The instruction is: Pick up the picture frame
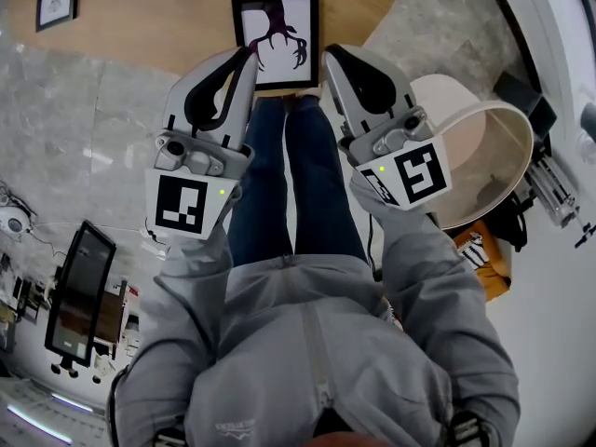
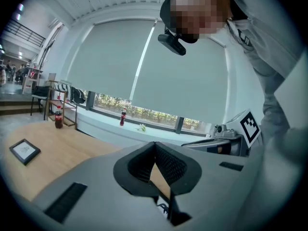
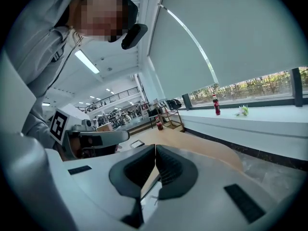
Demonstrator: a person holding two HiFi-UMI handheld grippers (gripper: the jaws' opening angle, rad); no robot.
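The picture frame (image 1: 276,40) lay flat on the wooden surface (image 1: 168,26) ahead of your feet. Your left gripper (image 1: 247,59) and right gripper (image 1: 333,61) hung over its near corners, both clenched on nothing (a smaller frame (image 1: 58,3) sat well apart). By my judgement, you needed to spread one gripper's jaws wide, then straddle an edge squarely.

Black picture frame with white print (image 1: 276,37): lower-left corner hidden behind left hand-held gripper (image 1: 248,56). Small black-framed picture (image 1: 58,3): content too small to tell.
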